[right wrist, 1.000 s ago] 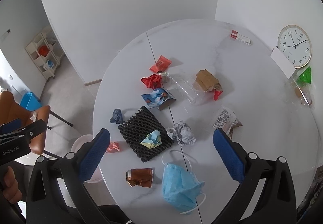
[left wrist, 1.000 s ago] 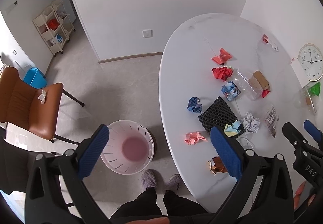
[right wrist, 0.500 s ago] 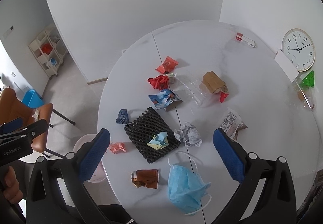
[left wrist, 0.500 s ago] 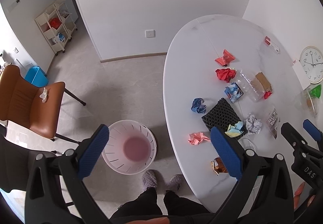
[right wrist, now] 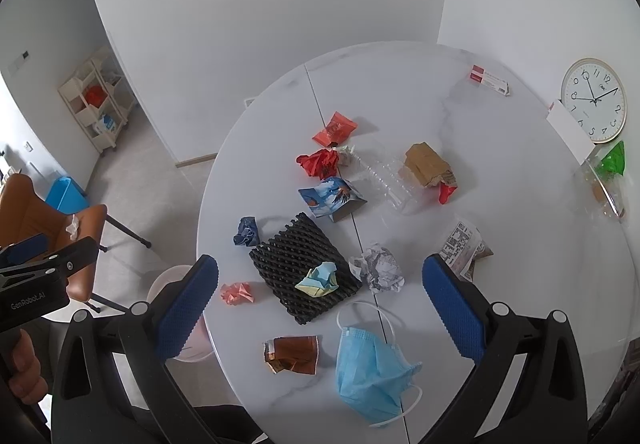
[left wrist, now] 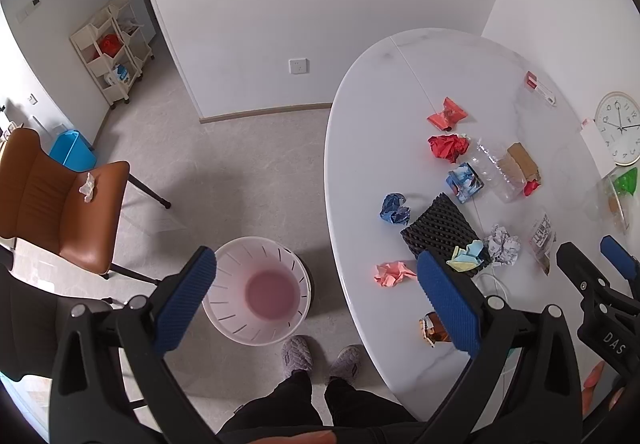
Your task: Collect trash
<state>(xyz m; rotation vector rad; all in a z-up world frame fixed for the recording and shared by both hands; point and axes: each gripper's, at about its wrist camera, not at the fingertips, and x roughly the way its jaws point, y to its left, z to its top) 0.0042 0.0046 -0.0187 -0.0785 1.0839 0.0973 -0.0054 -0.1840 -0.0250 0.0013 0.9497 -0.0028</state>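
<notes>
Left gripper (left wrist: 316, 298): we hold it spread wide, grasping nothing, above the bin (left wrist: 258, 290) on the floor.
Right gripper (right wrist: 320, 302): ours too, fingers released, above the table (right wrist: 500, 148).
Trash: we see the face mask (right wrist: 370, 364) and black foam mat (right wrist: 304, 268) lying on the table.

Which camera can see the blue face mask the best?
The right wrist view. There the blue face mask lies in full sight on the table, between the open jaws. In the left wrist view the mask's body is hidden behind the gripper finger; only a bit of white loop shows.
</notes>
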